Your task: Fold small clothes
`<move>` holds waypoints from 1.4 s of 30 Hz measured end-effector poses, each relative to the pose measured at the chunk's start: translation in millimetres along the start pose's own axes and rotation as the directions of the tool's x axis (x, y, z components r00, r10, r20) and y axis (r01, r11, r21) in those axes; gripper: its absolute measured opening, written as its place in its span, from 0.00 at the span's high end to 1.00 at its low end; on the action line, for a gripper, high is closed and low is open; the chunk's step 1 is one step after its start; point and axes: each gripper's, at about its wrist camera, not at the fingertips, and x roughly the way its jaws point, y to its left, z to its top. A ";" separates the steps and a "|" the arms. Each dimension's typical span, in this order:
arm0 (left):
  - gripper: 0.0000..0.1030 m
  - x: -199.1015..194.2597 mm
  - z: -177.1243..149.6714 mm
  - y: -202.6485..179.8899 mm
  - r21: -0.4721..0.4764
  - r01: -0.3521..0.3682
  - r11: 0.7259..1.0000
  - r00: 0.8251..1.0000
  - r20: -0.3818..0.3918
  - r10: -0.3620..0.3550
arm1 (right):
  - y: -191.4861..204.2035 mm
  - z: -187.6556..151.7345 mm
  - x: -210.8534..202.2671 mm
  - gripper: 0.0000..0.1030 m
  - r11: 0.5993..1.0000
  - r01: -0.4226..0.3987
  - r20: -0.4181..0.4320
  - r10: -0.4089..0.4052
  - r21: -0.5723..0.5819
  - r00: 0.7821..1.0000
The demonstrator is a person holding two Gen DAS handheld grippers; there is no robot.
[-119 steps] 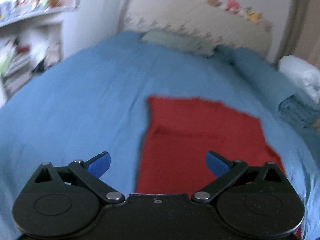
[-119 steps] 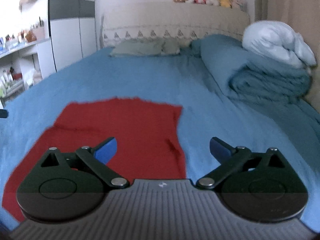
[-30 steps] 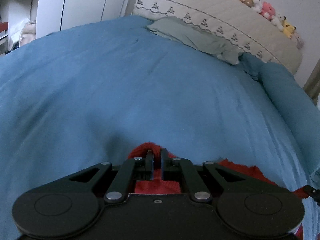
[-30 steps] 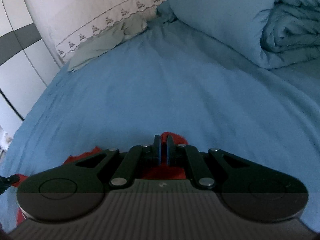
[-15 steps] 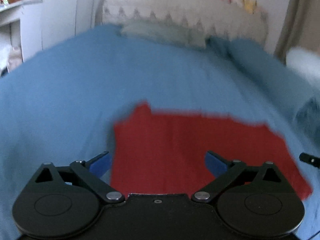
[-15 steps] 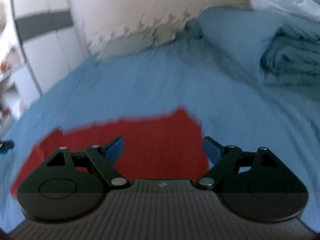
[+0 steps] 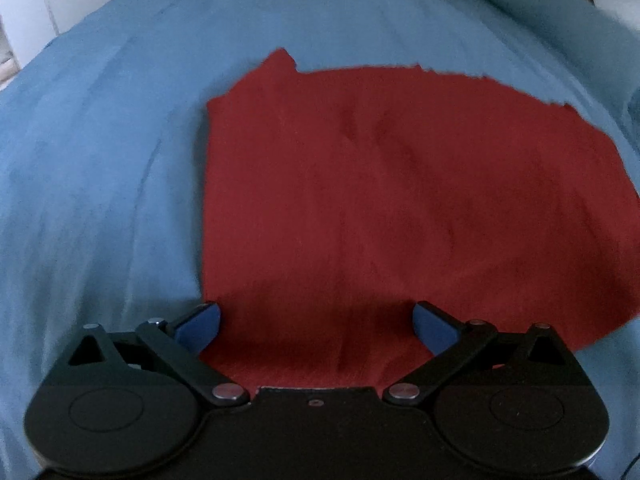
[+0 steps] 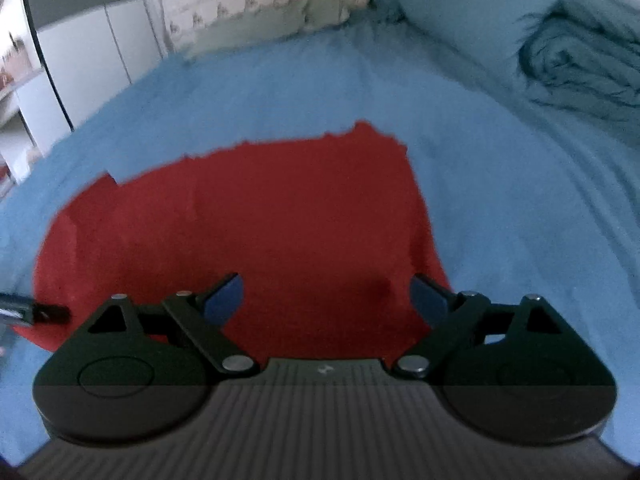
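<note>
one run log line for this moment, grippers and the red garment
left gripper: open, empty | right gripper: open, empty | red garment: lying flat on blue bedspread, not held

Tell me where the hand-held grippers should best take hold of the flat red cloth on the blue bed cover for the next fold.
Probably the two near corners of the flat red cloth, one per hand-held gripper, coming from the near edge: it lies flat, so only edges and corners offer something to pinch.

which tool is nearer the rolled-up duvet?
Right. The right tool hangs open over the right end of the red cloth, with the rolled duvet up ahead to its right. The left tool is open over the cloth's left end, farther off.
</note>
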 end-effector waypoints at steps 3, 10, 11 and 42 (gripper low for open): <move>0.00 1.9 -3.4 -1.3 0.029 -0.014 0.999 1.000 -0.025 0.014 | -3.1 -3.0 -28.5 0.00 1.000 0.022 0.017 -0.022 0.009 1.000; 0.00 -46.1 -13.0 -20.8 0.039 -0.051 0.998 0.985 0.165 0.044 | -20.4 -37.1 -67.7 0.00 0.996 0.047 0.008 -0.048 0.071 0.999; 0.00 -55.3 -13.8 -30.4 0.051 -0.036 0.998 0.980 0.197 0.025 | -22.9 -41.4 -70.2 0.00 0.994 0.041 0.007 -0.042 0.097 0.999; 0.03 -16.4 18.6 -78.3 0.034 0.057 0.998 0.992 0.110 -0.061 | 7.9 17.0 -28.7 0.76 0.944 0.034 0.105 -0.072 0.329 0.992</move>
